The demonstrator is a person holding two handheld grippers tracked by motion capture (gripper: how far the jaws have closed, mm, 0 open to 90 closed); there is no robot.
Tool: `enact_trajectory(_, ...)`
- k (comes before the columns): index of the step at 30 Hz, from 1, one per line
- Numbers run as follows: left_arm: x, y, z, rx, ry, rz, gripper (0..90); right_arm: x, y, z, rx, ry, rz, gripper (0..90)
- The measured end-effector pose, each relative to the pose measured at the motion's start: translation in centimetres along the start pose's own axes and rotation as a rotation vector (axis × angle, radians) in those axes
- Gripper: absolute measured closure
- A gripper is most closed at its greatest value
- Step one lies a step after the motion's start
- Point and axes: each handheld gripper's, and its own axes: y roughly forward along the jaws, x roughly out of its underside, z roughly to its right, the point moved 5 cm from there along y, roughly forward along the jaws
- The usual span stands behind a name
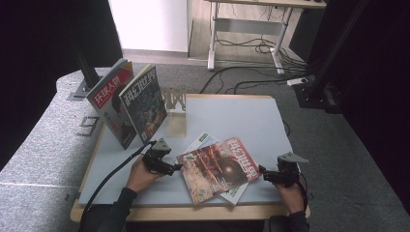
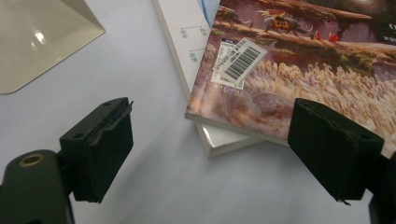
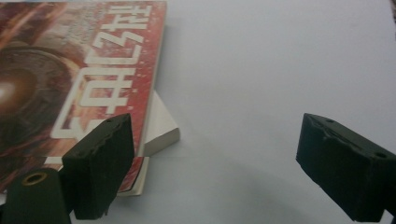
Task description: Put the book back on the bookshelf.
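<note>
A red magazine (image 1: 220,169) lies face up on the white table (image 1: 241,121), on top of a white magazine (image 1: 205,141). My left gripper (image 1: 176,167) sits at the red magazine's left corner. In the left gripper view its jaws (image 2: 215,116) stand open, with the barcode corner of the red magazine (image 2: 289,60) and the white magazine (image 2: 182,42) ahead between them, untouched. My right gripper (image 1: 263,173) rests just off the magazine's right corner. It is open (image 3: 217,130), and the red cover (image 3: 93,70) lies beside its left jaw.
Two magazines (image 1: 112,99) (image 1: 145,101) stand upright at the table's back left, leaning by a beige metal bookend (image 1: 175,116). The bookend's base (image 2: 37,37) lies ahead and left of the left gripper. Desk legs and cables (image 1: 251,48) lie on the floor beyond.
</note>
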Motion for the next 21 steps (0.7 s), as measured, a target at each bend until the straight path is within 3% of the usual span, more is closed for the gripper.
enact_trajectory(11, -0.6, 1.1, 0.5, 0.016, 0.029, -0.015, 20.8, 0.4, 0.1, -1.5, -0.037, -0.037, -0.027, 10.7)
enact_trajectory(21, -0.7, 1.3, 0.8, 0.066, 0.019, -0.004, 28.2, 1.1, -0.4, -2.7, -0.071, -0.059, -0.037, 10.8)
